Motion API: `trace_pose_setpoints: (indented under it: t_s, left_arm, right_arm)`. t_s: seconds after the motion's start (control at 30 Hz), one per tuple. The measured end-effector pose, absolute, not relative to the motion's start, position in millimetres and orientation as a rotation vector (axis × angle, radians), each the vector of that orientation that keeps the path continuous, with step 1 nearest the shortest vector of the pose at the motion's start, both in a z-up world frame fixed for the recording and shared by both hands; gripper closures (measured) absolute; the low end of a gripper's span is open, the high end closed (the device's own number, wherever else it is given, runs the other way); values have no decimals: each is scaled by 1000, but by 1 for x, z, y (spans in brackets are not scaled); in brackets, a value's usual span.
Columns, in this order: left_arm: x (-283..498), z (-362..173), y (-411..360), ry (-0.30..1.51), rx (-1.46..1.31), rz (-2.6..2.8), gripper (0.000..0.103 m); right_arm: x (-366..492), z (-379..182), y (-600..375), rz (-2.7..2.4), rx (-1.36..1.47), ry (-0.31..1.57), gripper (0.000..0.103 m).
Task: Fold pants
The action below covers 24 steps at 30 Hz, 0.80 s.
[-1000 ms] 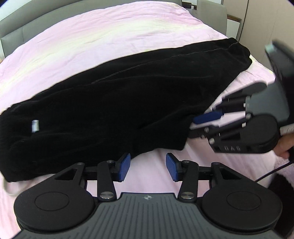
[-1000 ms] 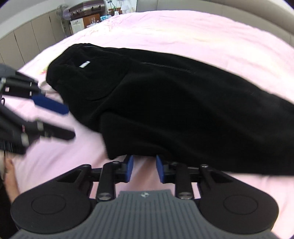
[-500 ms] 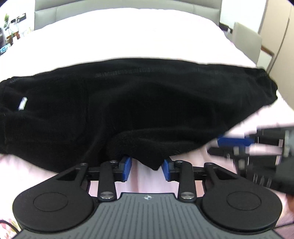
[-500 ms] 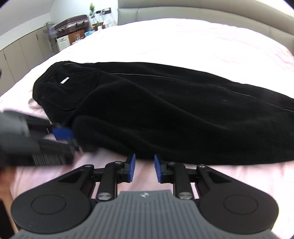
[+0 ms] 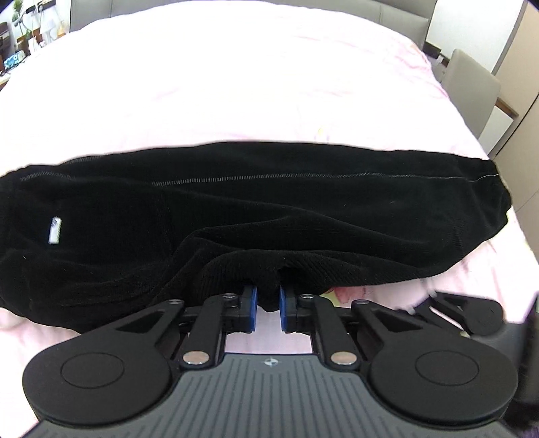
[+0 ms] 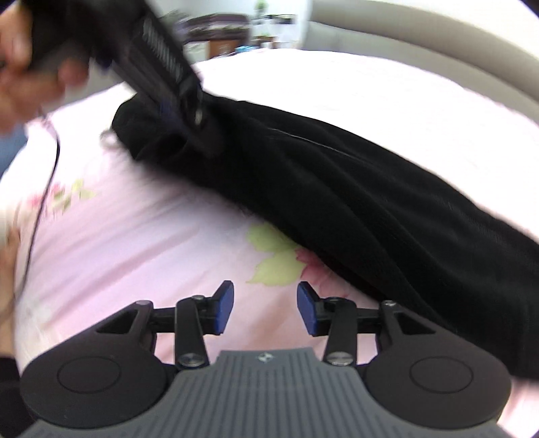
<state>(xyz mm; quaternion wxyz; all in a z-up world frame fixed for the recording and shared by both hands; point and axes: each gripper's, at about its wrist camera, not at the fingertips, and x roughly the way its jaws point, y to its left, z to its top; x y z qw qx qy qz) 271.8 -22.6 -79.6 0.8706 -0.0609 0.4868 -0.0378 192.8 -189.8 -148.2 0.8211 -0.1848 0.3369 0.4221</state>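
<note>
Left wrist view: pink bedsheet [image 5: 269, 84] fills most of the frame ahead of the left gripper [image 5: 267, 308], w/ a grey headboard [image 5: 387, 8] at the far edge, a grey chair [image 5: 471, 81] far right and cluttered shelves [image 5: 17, 37] far left. Black pants [image 5: 235, 215] lie lengthwise across the bed right in front of the claw, doubled over, stitched seam along the far side, small white tag [image 5: 54, 230] off to the left. Left claw's jaws are closing, blue pads pinched on a bunched fold of the near hem. Right wrist view: sheet has a pink-green flower print [image 6: 279, 259] just ahead of the right gripper [image 6: 266, 310]; its jaws are opening, nothing btwn them, pants [image 6: 370, 202] off to the front-right, not touching. Person's hand [image 6: 30, 60] upper left, blurred.
</note>
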Motion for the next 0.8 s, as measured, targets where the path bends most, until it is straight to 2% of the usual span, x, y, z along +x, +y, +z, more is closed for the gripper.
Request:
trace_pose_setpoints:
  t_s: [0.1, 0.33, 0.5, 0.53, 0.57, 0.6, 0.8]
  left_arm:
    - [267, -70, -17, 1017, -125, -97, 90]
    - [263, -58, -5, 1028, -119, -131, 90]
    - [268, -53, 2, 1030, -145, -159, 90]
    - [264, -50, 6, 1029, -149, -166, 90]
    - [262, -50, 8, 1032, -150, -172, 90]
    - [258, -51, 9, 1040, -151, -180, 91]
    - [242, -92, -1, 1204, -78, -201, 92]
  right_arm:
    - [209, -146, -189, 862, -526, 655, 58]
    - [241, -127, -197, 810, -795, 547, 57]
    - [252, -131, -188, 856, -905, 580, 52]
    - [249, -137, -186, 841, -961, 574, 56]
    - [239, -144, -188, 823, -1015, 574, 90]
    - [236, -146, -187, 811, -1040, 578, 97]
    - [232, -108, -215, 851, -1009, 662, 99]
